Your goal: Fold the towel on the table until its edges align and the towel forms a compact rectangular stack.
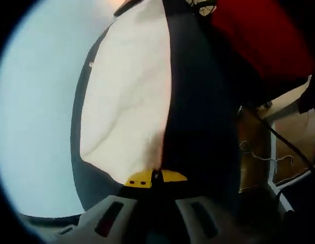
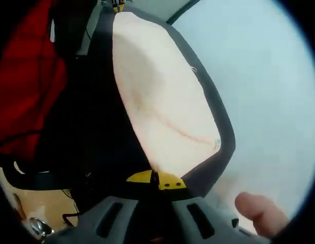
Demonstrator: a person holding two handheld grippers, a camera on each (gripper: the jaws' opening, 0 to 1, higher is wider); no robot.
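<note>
Left gripper view and right gripper view alike: left tongs [image 1: 156,178] and right tongs [image 2: 156,180] clamped on towel [image 1: 127,96] hung taut between, likely mid-fold, next needing both held ends carried together and edges matched over table [image 2: 264,91].

Each camera rides low behind its own closed yellow jaw tips and looks along the towel from very close. In the left gripper view the towel [image 1: 129,96] fills the centre; the right gripper view faces it [image 2: 162,101] from the opposite end. Both share the towel and a red garment [image 1: 264,35] at an upper corner.
</note>
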